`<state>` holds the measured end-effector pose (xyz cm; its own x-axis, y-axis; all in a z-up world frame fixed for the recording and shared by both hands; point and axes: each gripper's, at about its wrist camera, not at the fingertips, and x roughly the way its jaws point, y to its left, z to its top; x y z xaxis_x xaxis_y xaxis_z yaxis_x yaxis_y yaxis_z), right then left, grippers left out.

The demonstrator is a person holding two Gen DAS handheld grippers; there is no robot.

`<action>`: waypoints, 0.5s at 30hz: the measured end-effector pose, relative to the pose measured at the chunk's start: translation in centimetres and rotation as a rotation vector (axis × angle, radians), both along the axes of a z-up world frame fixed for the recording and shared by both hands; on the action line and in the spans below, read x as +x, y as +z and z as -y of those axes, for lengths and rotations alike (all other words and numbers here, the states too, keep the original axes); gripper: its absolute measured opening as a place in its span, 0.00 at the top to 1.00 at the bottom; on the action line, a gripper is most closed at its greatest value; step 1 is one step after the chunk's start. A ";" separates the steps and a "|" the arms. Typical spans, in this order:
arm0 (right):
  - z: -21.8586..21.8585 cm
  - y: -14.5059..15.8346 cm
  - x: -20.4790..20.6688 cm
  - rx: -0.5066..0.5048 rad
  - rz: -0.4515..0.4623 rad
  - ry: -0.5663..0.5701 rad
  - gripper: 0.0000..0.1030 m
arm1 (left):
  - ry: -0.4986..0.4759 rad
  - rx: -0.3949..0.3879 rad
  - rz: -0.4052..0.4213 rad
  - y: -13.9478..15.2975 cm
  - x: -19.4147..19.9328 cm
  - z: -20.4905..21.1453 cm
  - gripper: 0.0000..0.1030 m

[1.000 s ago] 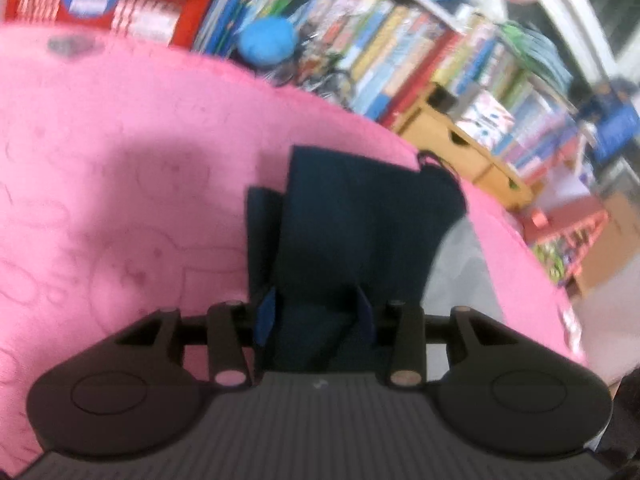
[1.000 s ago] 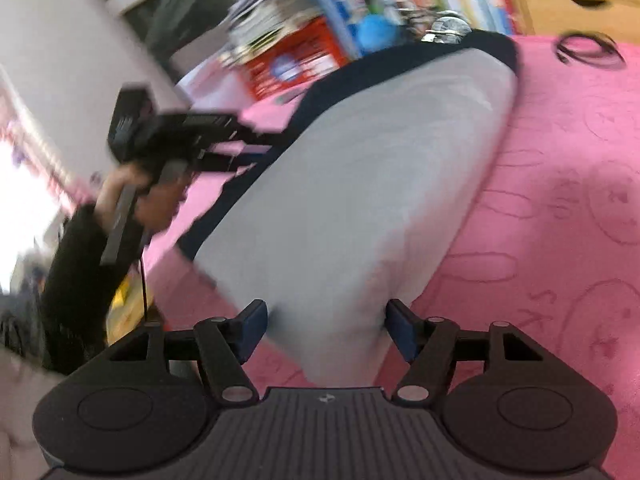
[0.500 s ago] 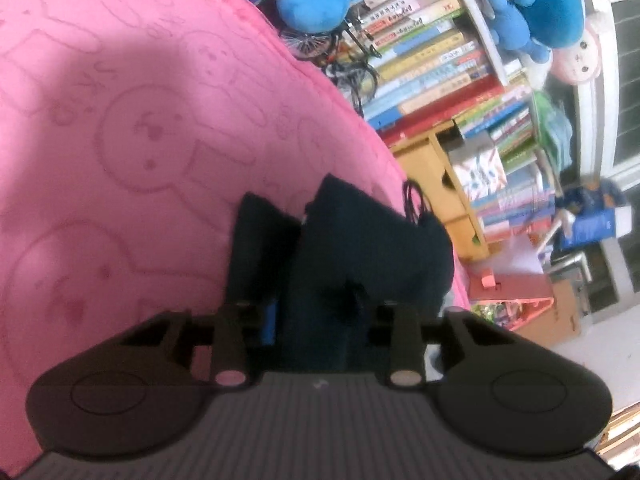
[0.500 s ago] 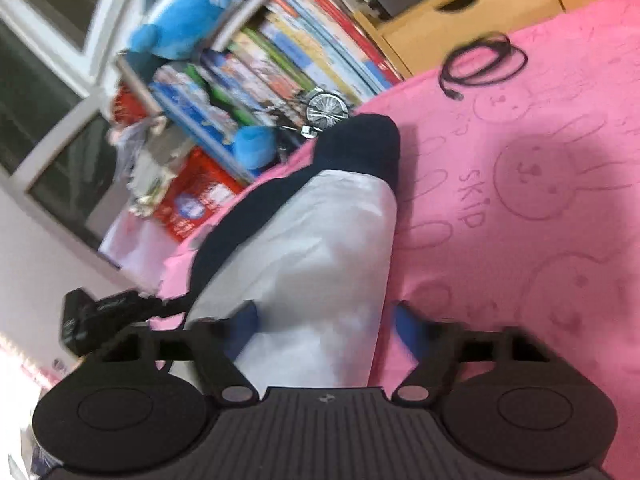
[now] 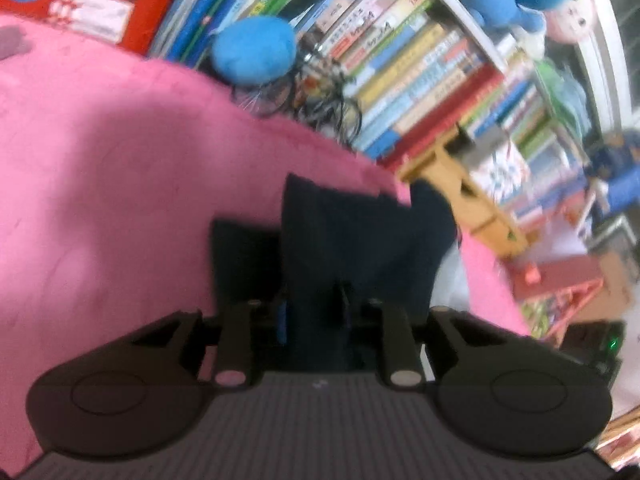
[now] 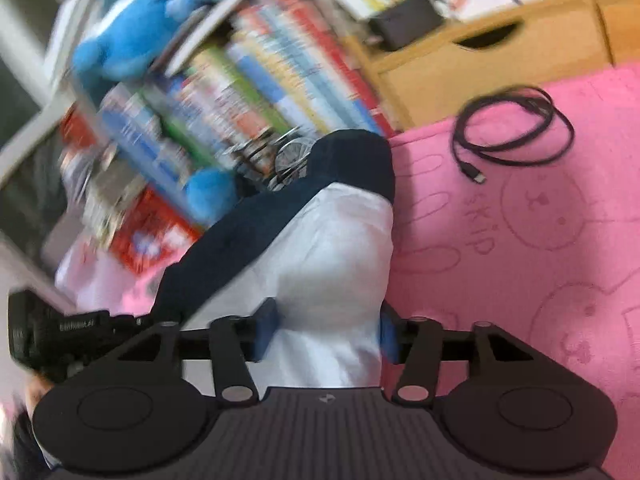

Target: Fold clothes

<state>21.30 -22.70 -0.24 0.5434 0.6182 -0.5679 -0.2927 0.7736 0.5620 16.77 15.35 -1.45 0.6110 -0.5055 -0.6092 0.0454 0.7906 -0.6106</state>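
Note:
A garment, navy (image 5: 360, 248) on one side and white (image 6: 332, 264) on the other, lies over a pink bunny-print blanket (image 5: 120, 200). My left gripper (image 5: 312, 316) pinches a bunched navy fold, its jaws closing on the cloth. My right gripper (image 6: 324, 332) has the white part filling the gap between its blue pads, both touching the cloth while the jaws are opening. The navy edge (image 6: 352, 156) runs along the garment's far side. In the right wrist view the left gripper's black body (image 6: 52, 336) shows at the lower left, at the garment's other end.
A coiled black cable (image 6: 512, 132) lies on the blanket (image 6: 540, 260) to the right of the garment. Rows of books (image 5: 420, 76), a blue plush (image 5: 252, 48), a small model bicycle (image 5: 316, 96) and a wooden drawer box (image 6: 480, 64) line the blanket's far edge.
Both grippers have travelled across the blanket with the garment. The left jaws have narrowed on the navy fold. The white part now fills the right jaws, and the cable looms larger.

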 end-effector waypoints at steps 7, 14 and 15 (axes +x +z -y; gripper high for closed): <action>-0.6 2.3 -11.0 -0.311 0.218 0.049 0.29 | 0.058 0.243 0.150 2.4 -8.8 0.2 0.78; -3.9 2.4 -23.0 -0.598 0.435 0.147 0.24 | -0.080 0.783 0.531 4.3 -17.5 9.4 0.73; -4.3 2.1 -23.8 -0.629 0.448 0.147 0.25 | -0.143 0.843 0.577 3.8 -18.5 11.1 0.73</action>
<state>-2.47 -18.41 1.84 0.7410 0.3365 -0.5812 -0.5121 0.8430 -0.1648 -1.77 4.23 2.34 0.8904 -0.1409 -0.4329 0.2831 0.9160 0.2843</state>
